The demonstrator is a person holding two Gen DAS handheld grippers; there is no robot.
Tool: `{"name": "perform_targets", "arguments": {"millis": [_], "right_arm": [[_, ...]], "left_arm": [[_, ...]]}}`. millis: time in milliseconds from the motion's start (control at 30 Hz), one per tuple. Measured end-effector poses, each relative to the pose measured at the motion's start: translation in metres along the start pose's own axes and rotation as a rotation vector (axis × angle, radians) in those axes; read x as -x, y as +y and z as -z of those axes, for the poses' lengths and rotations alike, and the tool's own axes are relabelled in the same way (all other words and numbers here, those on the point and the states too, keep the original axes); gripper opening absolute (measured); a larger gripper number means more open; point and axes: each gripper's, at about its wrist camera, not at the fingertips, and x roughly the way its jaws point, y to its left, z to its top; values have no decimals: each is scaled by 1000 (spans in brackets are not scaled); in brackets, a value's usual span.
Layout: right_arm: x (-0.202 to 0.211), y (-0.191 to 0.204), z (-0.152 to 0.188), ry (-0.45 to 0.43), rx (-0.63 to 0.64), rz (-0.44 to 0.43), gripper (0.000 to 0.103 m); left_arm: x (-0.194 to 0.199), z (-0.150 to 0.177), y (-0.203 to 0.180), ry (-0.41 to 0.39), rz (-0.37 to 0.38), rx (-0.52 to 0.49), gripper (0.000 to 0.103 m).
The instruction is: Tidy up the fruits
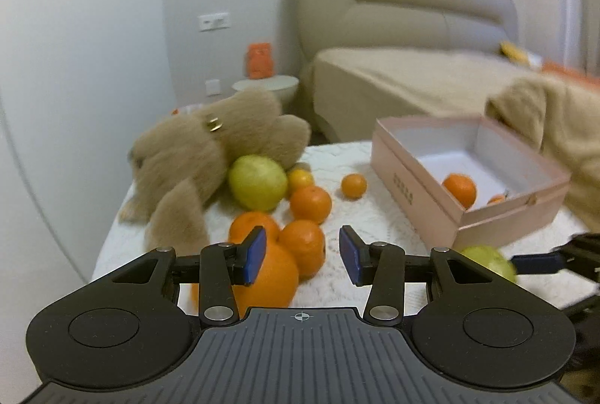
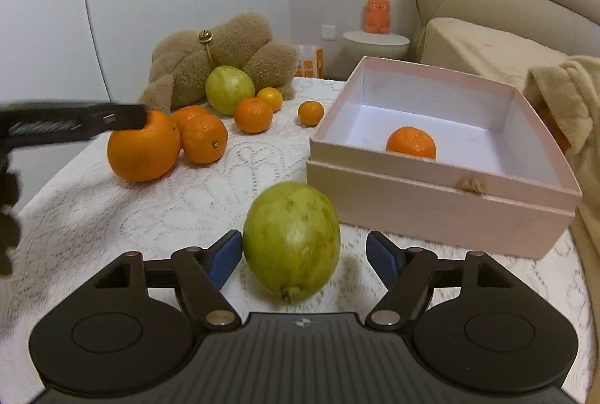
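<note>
White lace cloth (image 2: 180, 201) covers the table in a room with pale walls and a beige sofa (image 1: 405, 40) behind. Both sets of tongs stand open and empty. The right gripper (image 2: 303, 256) has its blue pads on either side of a green pear-like fruit (image 2: 291, 241), which lies on the cloth between them with a gap showing at each pad. Beyond it and to the right sits a pink cardboard box (image 2: 431, 205) holding one small orange tangerine (image 2: 411, 142). The left gripper (image 1: 303, 256) hovers over a large round orange (image 1: 268, 278) under its left pad, amid a cluster of smaller tangerines (image 1: 310, 204). Farther ahead, a second green fruit (image 1: 258, 182) rests against a brown plush bear (image 1: 210, 156).
</note>
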Motion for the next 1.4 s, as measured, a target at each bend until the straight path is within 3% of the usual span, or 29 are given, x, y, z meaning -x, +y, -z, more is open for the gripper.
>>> {"name": "perform_targets", "arguments": {"millis": [167, 400, 533, 667, 967, 1400], "right_arm": [[-4, -14, 11, -1, -62, -37, 82], [-7, -15, 13, 6, -83, -41, 85], [-7, -15, 14, 6, -84, -41, 85], [-7, -15, 14, 6, -82, -41, 85], [-8, -15, 16, 10, -79, -37, 86], [-7, -15, 15, 11, -77, -35, 86]], "left_arm": [[-47, -12, -21, 119, -50, -134, 49], [-66, -9, -26, 159, -101, -172, 49], [-58, -9, -30, 141, -47, -146, 50], [-44, -12, -32, 114, 60, -83, 48], [-53, -11, -33, 117, 24, -79, 49], [-60, -3, -46, 163, 130, -68, 50]]}}
